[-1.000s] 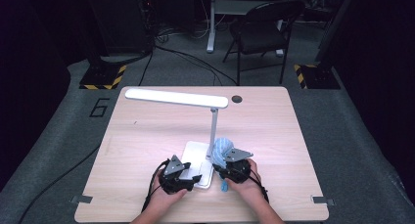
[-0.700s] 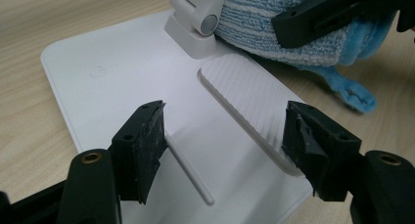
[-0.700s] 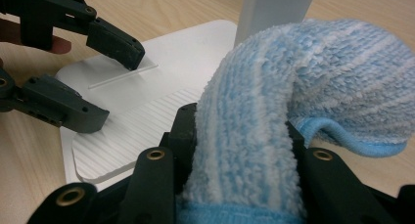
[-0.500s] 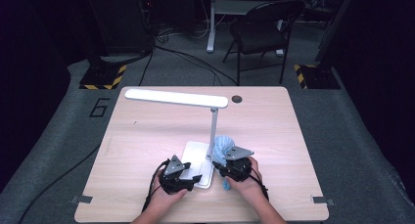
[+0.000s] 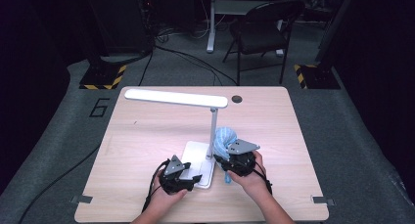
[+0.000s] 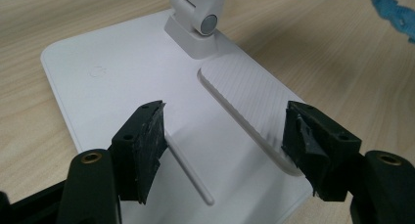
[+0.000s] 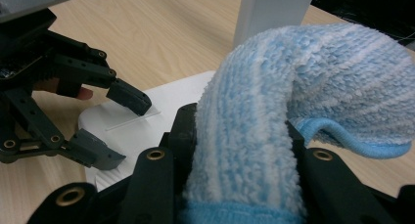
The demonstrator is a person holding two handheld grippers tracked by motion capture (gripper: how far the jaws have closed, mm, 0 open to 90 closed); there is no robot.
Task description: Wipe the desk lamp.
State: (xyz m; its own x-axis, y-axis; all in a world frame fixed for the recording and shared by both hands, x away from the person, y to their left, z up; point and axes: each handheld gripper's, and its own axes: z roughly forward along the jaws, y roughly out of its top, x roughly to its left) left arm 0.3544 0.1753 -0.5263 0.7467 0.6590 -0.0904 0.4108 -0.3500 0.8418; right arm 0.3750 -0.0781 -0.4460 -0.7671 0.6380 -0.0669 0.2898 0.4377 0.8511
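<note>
Two grippers work at the foot of a white desk lamp [image 5: 211, 131] on a wooden table [image 5: 147, 136], one steadying, one wiping. The left gripper [image 6: 222, 136] hovers with its jaws spread wide over the lamp's flat base [image 6: 112, 72], holding nothing; the ribbed panel [image 6: 249, 97] lies between its fingertips and the hinge of the post sits just beyond them. The right gripper [image 7: 240, 150] has its jaws clamped on a fluffy blue cloth [image 7: 303, 87], which bulges up out of the grip and folds over in front of it, with the lamp's post [image 7: 271, 13] directly behind. From above, the cloth [image 5: 225, 138] sits pressed against the post, just ahead of the right gripper [image 5: 234, 161]. The likely trouble lies in that post: a push from the cloth could tip or slide the light lamp, since the left gripper is not gripping the base. The loose fold of cloth could also catch on the hinge or drag across the left fingertips [image 7: 129, 98], which stand near it. A soft bundle may slip free from the jaws too.
</note>
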